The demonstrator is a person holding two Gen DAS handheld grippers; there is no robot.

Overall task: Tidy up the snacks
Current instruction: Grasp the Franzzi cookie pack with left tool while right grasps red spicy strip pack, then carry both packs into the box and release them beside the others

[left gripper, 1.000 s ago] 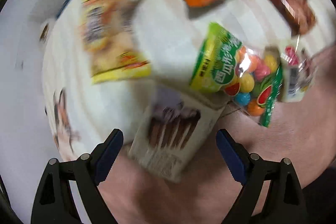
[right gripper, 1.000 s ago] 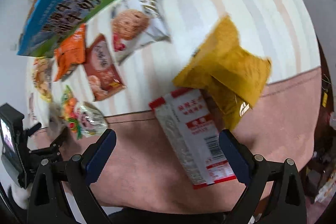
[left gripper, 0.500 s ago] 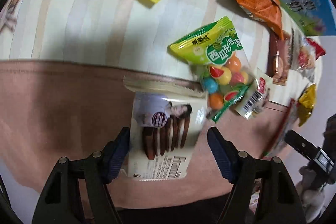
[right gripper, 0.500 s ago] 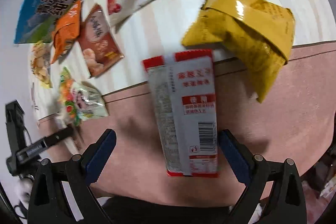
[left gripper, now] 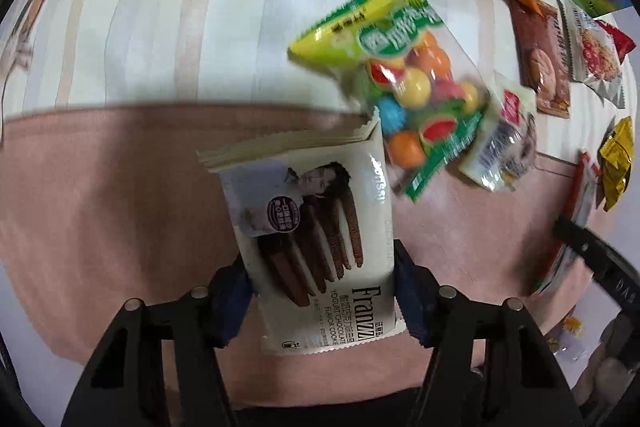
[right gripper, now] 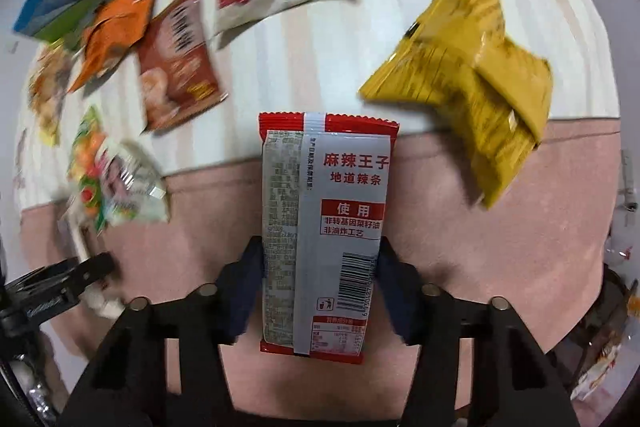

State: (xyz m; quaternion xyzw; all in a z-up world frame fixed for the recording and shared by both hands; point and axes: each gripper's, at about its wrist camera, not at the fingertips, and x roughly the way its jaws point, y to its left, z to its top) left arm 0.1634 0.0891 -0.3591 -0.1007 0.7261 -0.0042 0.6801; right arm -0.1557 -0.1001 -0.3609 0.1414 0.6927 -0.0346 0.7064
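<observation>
A striped cloth (right gripper: 400, 39) with a pink border (right gripper: 520, 227) was spread as the surface. On it, a yellow packet (right gripper: 472, 75) was seen at upper right, a brown packet (right gripper: 176, 63) at upper left, and a candy bag (left gripper: 404, 79) upper centre in the left view.

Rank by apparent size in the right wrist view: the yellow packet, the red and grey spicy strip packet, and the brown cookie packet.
1. Red and grey spicy strip packet, though it is nearest the camera
2. Yellow packet, close behind, so unsure
3. Brown cookie packet
</observation>
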